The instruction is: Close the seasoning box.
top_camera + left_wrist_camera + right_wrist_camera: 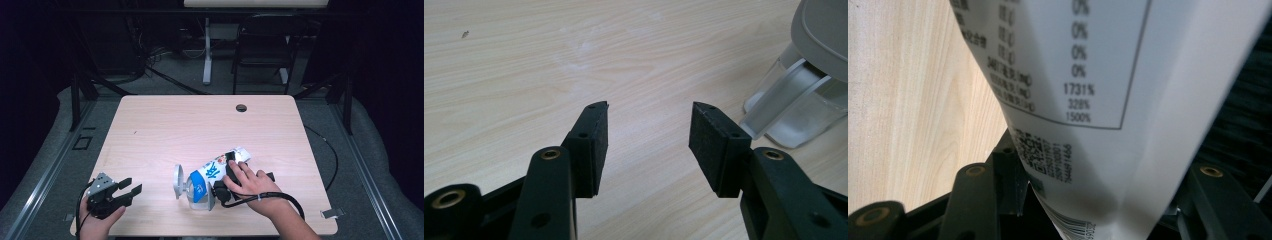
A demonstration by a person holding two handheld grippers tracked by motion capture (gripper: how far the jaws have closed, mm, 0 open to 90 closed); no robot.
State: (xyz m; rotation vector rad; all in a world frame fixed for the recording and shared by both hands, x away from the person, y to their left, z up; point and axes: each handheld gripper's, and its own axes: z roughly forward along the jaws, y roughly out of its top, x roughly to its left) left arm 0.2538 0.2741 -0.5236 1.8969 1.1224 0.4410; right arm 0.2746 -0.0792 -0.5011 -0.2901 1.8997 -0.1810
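We count one table (160, 125), pale wood, with one dark round hole (241, 108) near its far edge. On it lie two things: one pouch (216, 167), white and blue, lying on its side just right of centre near the front edge, and one clear jar (196, 189) with a grey lid (177, 181), tipped on its side and touching the pouch's lower end.

Two grippers are in play. The left gripper (131, 189) sits at the front left corner in the left hand (95, 222), well apart from the pouch, its jaws spread wide with bare wood between them. In the left gripper view the pads (595, 145) stand apart and the jar (794, 107) with its lid (824, 35) shows at the right.

The right hand (250, 182) lies over the right gripper, which is against the pouch. In the right gripper view the pouch (1108, 100) sits between the jaws, and they look closed on it.

Now the writing. The pouch's front has blue characters we cannot read from the high view. Up close, a boxed table lists 0%, 0%, 0%, 0%, then 1731%, 328%, 1500%; the row labels are blurred. Below it we see one square code and part of a barcode.
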